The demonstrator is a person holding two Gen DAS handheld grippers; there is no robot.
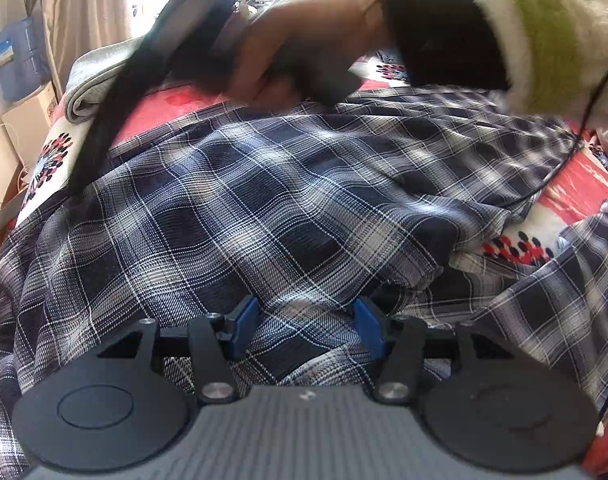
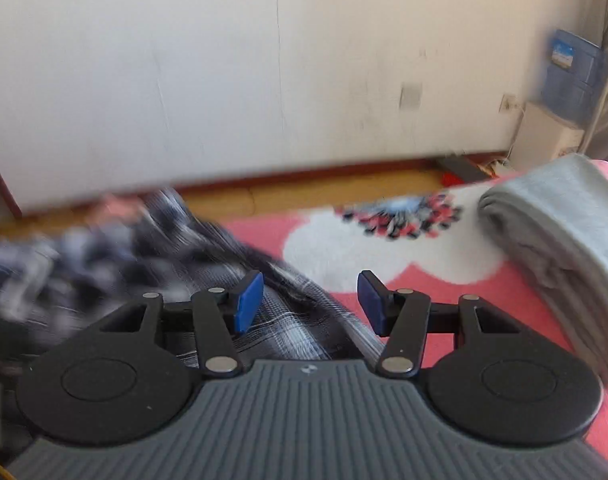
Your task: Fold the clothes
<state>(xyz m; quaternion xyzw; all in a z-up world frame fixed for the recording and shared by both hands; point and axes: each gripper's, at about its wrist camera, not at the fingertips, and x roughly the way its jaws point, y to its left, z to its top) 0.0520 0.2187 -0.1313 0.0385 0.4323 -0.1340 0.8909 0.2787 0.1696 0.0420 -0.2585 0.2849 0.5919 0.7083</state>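
A navy and white plaid shirt point(image 1: 263, 208) lies rumpled across a pink flowered bedsheet point(image 1: 576, 184). My left gripper point(image 1: 307, 326) hangs open just over the shirt's near part, with plaid cloth showing between the blue pads point(image 1: 245, 320); nothing is pinched. In the left wrist view the right gripper's dark body point(image 1: 175, 36) is held by a hand point(image 1: 299, 44) in a fuzzy white and green sleeve, above the shirt's far edge. From its own camera my right gripper point(image 2: 310, 300) stands open over the shirt's edge point(image 2: 263, 308), which is blurred, on the pink sheet point(image 2: 464, 320).
A folded grey garment point(image 2: 560, 232) lies on the bed's far corner, also seen as a grey roll point(image 1: 91, 80). Beyond the bed edge run a wooden floor point(image 2: 312, 196), a white wall, a water jug point(image 2: 576, 80) on a dispenser and curtains. A black cable point(image 1: 560, 160) trails over the shirt.
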